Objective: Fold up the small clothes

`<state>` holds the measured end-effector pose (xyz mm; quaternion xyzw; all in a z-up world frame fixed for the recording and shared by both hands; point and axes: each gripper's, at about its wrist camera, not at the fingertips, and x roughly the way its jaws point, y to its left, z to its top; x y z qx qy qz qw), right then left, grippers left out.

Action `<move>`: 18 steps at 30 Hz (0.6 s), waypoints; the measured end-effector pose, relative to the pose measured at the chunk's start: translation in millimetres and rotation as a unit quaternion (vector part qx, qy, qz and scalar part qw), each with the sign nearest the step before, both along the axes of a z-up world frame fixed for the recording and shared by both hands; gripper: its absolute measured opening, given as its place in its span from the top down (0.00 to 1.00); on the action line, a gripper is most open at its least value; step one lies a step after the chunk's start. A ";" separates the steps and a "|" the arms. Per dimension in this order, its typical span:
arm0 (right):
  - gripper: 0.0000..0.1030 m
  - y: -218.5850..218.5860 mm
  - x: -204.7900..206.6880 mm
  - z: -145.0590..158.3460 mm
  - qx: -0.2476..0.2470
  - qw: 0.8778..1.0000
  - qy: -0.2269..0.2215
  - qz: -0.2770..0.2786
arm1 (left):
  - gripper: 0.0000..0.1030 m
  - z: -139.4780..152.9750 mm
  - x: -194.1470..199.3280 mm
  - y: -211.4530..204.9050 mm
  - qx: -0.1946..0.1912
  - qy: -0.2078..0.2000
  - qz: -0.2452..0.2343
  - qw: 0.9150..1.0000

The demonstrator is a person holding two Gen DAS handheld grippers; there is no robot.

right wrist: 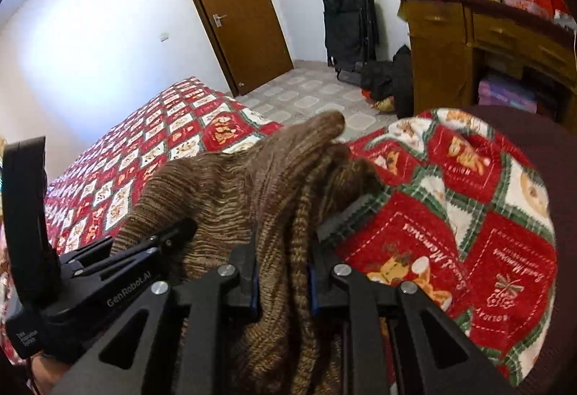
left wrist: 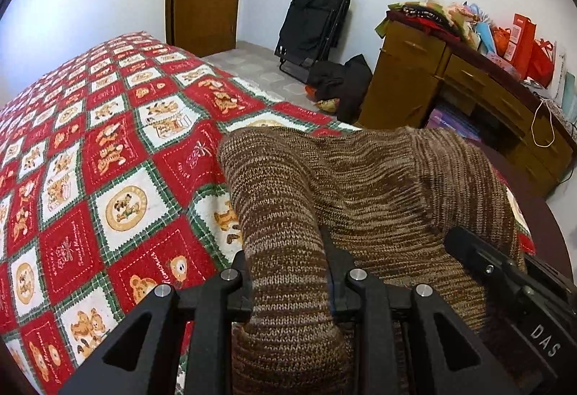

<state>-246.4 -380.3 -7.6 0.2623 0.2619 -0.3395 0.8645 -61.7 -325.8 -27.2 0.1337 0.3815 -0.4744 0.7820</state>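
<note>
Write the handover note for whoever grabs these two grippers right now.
Left gripper: shut on a thick fold of the brown knit garment.
Right gripper: shut on a bunched edge of the same garment, close beside the left one.
Garment: lies partly on the red teddy-bear quilt at the near end of the bed, bunched and raised between the jaws.
Done: both ends gripped.
Left: no neat fold shows yet; probably lay it flat on the quilt, complete the fold, release.
</note>
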 end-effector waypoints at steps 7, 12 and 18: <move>0.78 -8.0 -4.3 -7.3 0.033 0.999 -0.017 0.006 | 0.69 -10.3 9.8 0.9 -0.002 0.031 0.001 1.000; 0.71 -17.1 -14.1 -8.2 0.073 0.997 -0.032 0.023 | 0.59 -7.4 19.2 23.1 -0.016 0.083 -0.006 0.996; 0.54 -5.4 -23.7 19.6 0.024 0.999 -0.007 0.037 | 0.52 0.9 9.0 69.0 -0.034 0.096 0.016 0.995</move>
